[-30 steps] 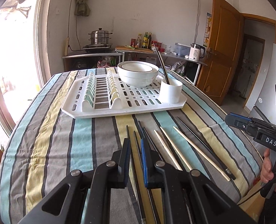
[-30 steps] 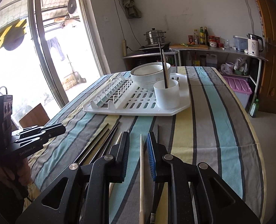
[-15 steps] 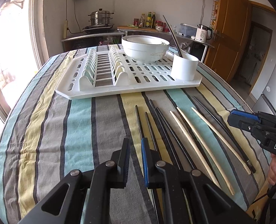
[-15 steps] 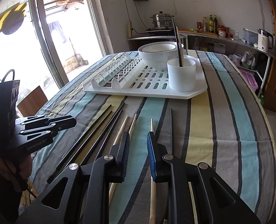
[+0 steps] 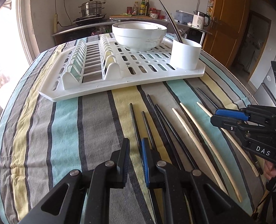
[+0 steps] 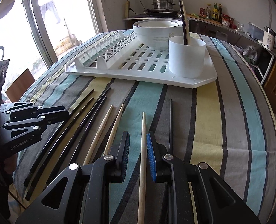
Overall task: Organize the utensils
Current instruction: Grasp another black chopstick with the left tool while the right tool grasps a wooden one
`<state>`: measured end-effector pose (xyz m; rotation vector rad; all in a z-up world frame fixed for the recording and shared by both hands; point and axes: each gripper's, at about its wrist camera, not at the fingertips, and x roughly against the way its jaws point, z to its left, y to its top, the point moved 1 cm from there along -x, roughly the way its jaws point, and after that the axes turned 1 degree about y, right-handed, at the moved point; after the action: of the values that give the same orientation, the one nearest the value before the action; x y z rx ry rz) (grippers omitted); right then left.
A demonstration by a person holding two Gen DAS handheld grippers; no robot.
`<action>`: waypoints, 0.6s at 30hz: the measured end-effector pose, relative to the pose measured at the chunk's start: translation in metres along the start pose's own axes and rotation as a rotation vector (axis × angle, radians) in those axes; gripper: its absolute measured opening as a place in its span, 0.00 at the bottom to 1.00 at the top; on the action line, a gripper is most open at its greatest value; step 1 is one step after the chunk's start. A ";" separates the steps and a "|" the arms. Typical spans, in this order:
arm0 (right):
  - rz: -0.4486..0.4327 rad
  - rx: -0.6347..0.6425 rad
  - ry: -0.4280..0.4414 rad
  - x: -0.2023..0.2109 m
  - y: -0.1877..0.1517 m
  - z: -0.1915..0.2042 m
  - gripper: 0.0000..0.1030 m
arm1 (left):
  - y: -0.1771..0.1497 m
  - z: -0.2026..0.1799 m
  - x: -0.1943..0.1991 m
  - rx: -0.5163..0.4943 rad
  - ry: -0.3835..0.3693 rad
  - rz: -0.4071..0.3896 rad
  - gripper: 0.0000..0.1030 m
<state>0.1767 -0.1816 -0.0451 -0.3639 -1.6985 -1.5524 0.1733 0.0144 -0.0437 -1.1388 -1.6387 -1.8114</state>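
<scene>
Several black chopsticks [image 5: 164,128] and pale wooden chopsticks [image 5: 192,130] lie side by side on the striped tablecloth. My left gripper [image 5: 136,147] is open, low over the leftmost black chopstick [image 5: 134,119]. My right gripper [image 6: 137,140] is open, its jaws either side of a wooden chopstick [image 6: 143,149] on the cloth. A white cup [image 6: 186,56] on the white drying rack [image 6: 119,69] holds a black and a wooden chopstick. The cup also shows in the left wrist view [image 5: 185,55].
Stacked white bowls [image 5: 139,33] sit on the rack [image 5: 93,89] behind the cup. The right gripper shows at the right edge of the left wrist view [image 5: 231,115]. The left gripper shows at the left of the right wrist view [image 6: 35,115]. The table edge curves off at right.
Both grippers have moved down and forward toward the chopsticks. The right gripper's jaws now straddle a wooden chopstick. Both stay open.
</scene>
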 end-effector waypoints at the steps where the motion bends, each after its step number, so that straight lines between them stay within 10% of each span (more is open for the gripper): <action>1: 0.009 0.000 -0.004 -0.002 0.001 -0.001 0.19 | 0.001 -0.001 -0.002 -0.003 -0.001 0.007 0.14; 18: 0.029 0.010 -0.017 -0.008 0.009 0.003 0.06 | 0.009 -0.001 -0.009 -0.017 0.011 0.011 0.05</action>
<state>0.1868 -0.1746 -0.0444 -0.3965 -1.7062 -1.5230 0.1847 0.0097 -0.0460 -1.1417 -1.6104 -1.8248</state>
